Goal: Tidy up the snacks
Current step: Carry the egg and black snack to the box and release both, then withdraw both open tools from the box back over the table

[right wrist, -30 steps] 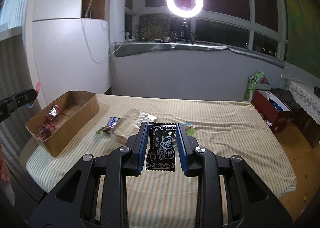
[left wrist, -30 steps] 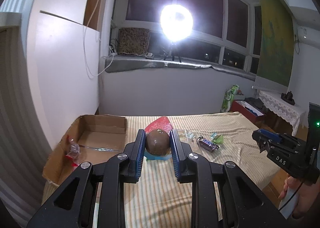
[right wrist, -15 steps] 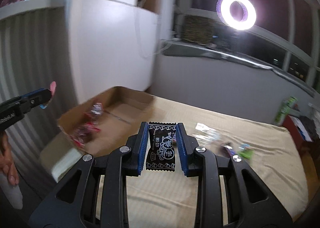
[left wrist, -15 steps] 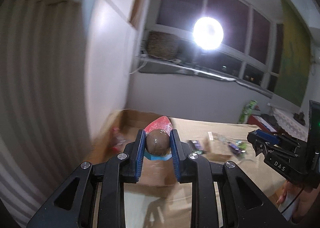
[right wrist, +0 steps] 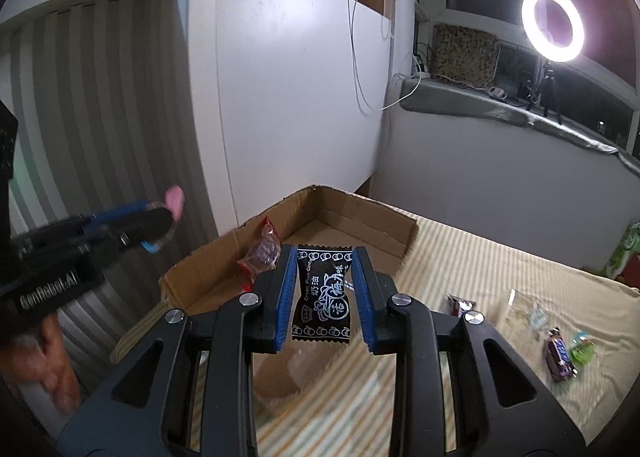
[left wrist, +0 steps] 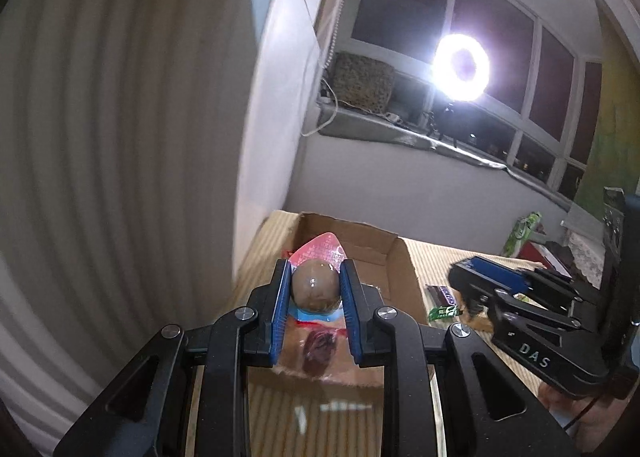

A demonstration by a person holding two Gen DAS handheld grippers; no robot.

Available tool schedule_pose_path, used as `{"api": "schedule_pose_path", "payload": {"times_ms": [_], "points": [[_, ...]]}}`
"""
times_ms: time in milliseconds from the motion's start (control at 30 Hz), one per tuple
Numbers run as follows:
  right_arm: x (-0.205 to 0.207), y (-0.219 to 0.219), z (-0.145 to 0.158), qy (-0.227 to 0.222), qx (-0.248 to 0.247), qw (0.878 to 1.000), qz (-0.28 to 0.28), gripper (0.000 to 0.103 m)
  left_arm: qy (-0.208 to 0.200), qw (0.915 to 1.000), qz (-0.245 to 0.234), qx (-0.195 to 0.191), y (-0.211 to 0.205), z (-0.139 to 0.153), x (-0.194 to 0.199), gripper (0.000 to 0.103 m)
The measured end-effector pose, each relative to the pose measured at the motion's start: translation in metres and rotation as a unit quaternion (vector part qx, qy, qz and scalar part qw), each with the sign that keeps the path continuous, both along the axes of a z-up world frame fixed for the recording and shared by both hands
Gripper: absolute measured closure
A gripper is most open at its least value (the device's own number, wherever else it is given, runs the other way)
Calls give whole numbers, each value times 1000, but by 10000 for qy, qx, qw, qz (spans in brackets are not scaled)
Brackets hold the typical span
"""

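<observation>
Over the cardboard box (left wrist: 394, 257), at the near corner of the striped bed (right wrist: 500, 269), both hand-held grippers are hovering with a snack apiece. The left hand-held gripper (left wrist: 316, 289) is pinching a round brown jelly cup (left wrist: 315, 287) with a pink-red foil lid between its blue pads, jaws nearly closed on it, and it is hanging above the inside of the box, where a dark red wrapped candy (left wrist: 318, 349) is lying on the cardboard floor. The right hand-held gripper (right wrist: 325, 293) is clamping a black plum candy packet (right wrist: 322, 293) printed with white characters, the packet standing upright between the pads, jaws narrowed against its sides. It is sitting over the box's near wall, and beyond it a red wrapped candy (right wrist: 262, 253) is leaning against the left wall of the box.

Seen from the right wrist, the left hand-held gripper is blurred at the left edge, the pink foil lid poking past its tip, with a person's hand (right wrist: 44, 357) below it.

Out on the bed, well apart from the box, more snacks are waiting: a dark chocolate bar (right wrist: 558, 355) touching a green wrapped candy (right wrist: 582, 351), a clear pale packet (right wrist: 524, 311), and another small dark bar (right wrist: 460, 303) closer to the box. On the windowsill, a ring light (right wrist: 553, 23) is glaring.
</observation>
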State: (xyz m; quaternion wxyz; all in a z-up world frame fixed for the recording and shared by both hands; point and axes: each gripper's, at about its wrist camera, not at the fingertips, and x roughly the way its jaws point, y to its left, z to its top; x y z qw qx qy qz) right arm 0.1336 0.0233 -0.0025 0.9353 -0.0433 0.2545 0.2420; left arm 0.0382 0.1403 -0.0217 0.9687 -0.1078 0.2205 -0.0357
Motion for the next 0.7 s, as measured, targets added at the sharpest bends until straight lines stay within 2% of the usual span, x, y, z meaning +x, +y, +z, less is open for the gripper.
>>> {"api": "schedule_pose_path", "payload": {"times_ms": [267,333,367,400,467,700], "points": [[52,14,-24,270,139,9992,260,73,547,9982,-217,-64,-5,-33,45,79],[57,13,-28,266,169,9992,246,67,722,9972,-183,-28,-6,-42,51,78],[58,11,-28,264,209,9991,254,61,742,9971,-165,-4,-7,-42,51,74],[58,10,-29,248,225,9991,250,57,731,9973,-104,66,-8,-42,51,59],[57,6,-28,217,248,9993,193,54,673,9974,76,232,-9,-39,48,39],[37,0,-13,-6,179,9998,88,53,576,9964,361,503,-3,-22,35,37]]}}
